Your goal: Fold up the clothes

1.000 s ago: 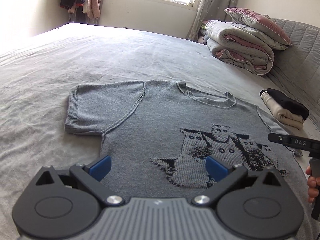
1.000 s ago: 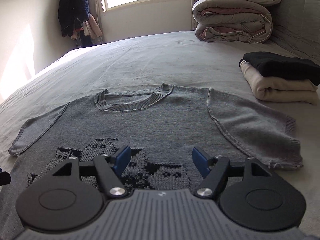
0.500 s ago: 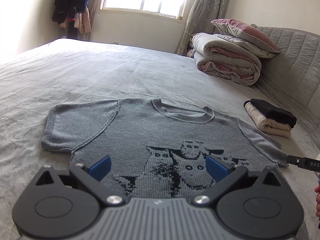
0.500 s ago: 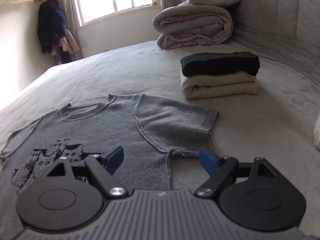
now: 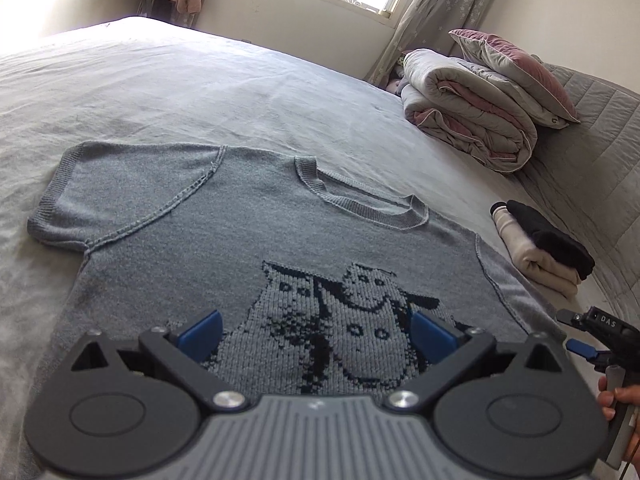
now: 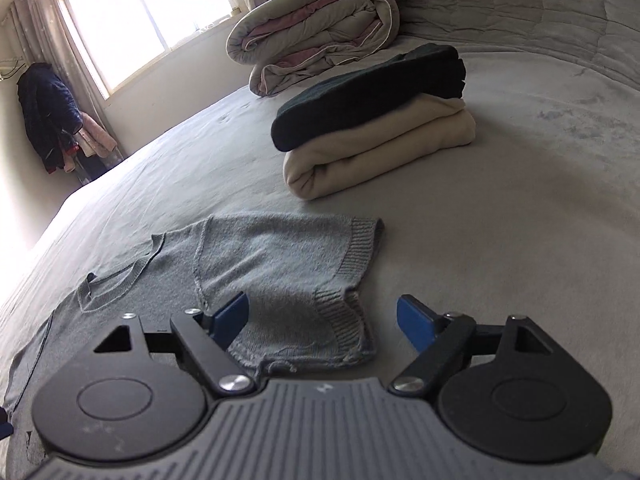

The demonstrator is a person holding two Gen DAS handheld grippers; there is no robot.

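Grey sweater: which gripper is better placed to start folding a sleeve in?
Right. The right gripper is open, low over the sweater's right sleeve cuff. The left gripper, also open, points at the chest pattern, away from the left sleeve.

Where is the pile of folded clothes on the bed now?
The folded pile, black piece on a cream one, lies on the bed beyond the grey sweater and its right sleeve, in front of the rolled duvet. The left wrist view shows it at right.

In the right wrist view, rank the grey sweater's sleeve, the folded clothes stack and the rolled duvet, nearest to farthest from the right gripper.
1. Sweater sleeve, just ahead of the open right gripper.
2. Folded clothes stack, farther up the bed, right of centre.
3. Rolled duvet, farthest, by the window.
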